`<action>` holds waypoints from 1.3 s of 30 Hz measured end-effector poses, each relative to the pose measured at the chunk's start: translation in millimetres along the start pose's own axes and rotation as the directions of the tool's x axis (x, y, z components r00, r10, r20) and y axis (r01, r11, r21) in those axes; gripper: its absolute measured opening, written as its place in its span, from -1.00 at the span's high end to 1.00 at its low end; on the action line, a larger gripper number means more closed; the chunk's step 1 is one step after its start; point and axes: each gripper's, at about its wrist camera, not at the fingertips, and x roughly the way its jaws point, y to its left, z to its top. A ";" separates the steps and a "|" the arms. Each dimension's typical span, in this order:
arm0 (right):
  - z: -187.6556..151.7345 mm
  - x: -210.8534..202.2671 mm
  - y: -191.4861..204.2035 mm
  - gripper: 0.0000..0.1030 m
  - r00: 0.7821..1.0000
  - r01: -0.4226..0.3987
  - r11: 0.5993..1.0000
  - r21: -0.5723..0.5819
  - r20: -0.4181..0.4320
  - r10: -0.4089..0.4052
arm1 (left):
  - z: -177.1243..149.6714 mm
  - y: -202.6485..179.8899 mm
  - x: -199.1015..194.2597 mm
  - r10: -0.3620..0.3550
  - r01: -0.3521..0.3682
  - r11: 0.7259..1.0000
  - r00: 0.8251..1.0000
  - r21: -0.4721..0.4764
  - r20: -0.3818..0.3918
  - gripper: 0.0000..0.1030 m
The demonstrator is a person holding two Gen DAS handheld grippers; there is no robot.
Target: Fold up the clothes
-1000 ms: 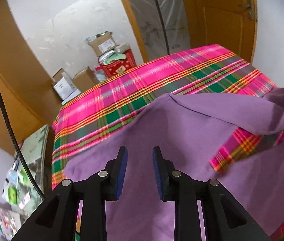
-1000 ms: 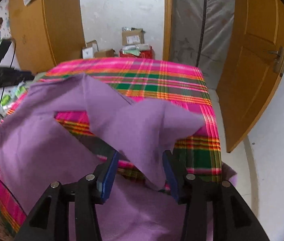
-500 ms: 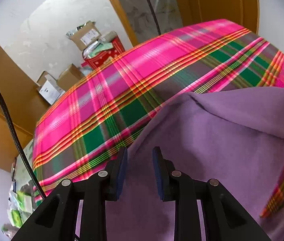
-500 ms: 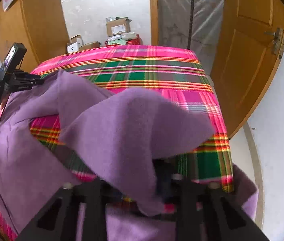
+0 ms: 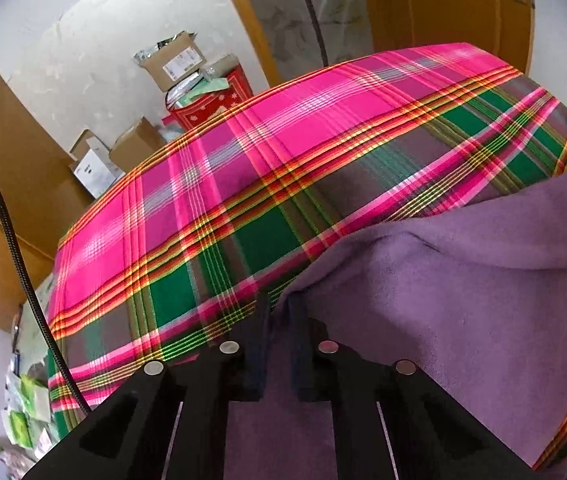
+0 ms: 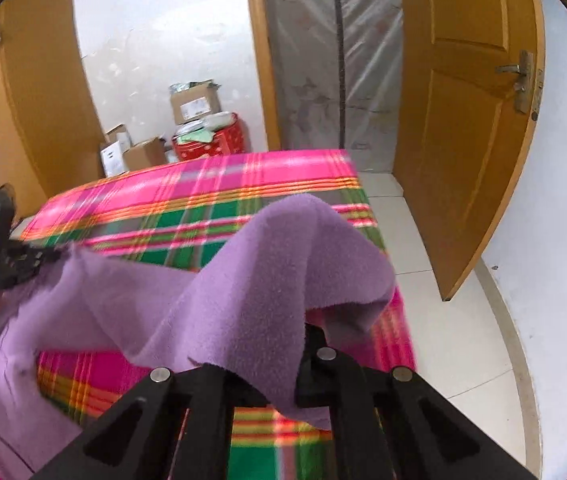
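Both tools — left tool (image 5: pixel 279 312) and right tool (image 6: pixel 267 376) — are pinching the purple cloth (image 6: pixel 251 292), carrying its edge over; next, laying it down aligned.

White walls (image 6: pixel 187 20), wooden door (image 6: pixel 463 120), tiled floor (image 6: pixel 463 340).

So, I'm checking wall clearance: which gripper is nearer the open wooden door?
Right. The right gripper is nearer the door; the left gripper is across the table.
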 end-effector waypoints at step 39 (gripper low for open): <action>56.9 37.5 -24.2 0.54 0.993 0.022 0.987 0.157 -0.121 -0.003 | -19.8 45.0 -54.7 0.016 -0.012 0.984 1.000 -0.176 0.021 0.85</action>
